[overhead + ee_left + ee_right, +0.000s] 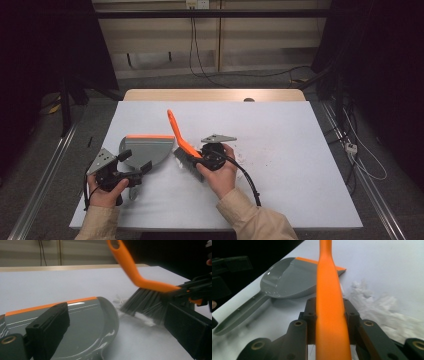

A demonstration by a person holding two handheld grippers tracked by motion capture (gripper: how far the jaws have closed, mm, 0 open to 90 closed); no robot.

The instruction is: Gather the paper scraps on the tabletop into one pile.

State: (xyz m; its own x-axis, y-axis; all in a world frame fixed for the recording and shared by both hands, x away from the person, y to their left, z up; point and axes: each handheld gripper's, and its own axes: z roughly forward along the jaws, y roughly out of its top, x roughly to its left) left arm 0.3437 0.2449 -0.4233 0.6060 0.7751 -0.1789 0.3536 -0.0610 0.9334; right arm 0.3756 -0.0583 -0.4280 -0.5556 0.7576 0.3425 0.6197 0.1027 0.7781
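A grey dustpan point(145, 149) with an orange front lip lies flat on the white table sheet point(280, 130). My left gripper point(135, 162) hovers at its handle end, jaws wide apart, the pan point(87, 322) showing between them. My right gripper point(192, 157) is shut on the orange handle of a hand brush point(177, 131), which slants up and away. The brush's dark bristles point(145, 302) rest on a pile of white shreds point(145, 319) beside the pan's rounded side. In the right gripper view the handle point(329, 302) runs between the jaws, with the shreds point(377, 305) on its right.
Small white and reddish scraps point(260, 161) are scattered right of the right hand. The wooden table edge point(215, 95) shows beyond the sheet. Cables hang behind it, and metal rails run along the floor on both sides.
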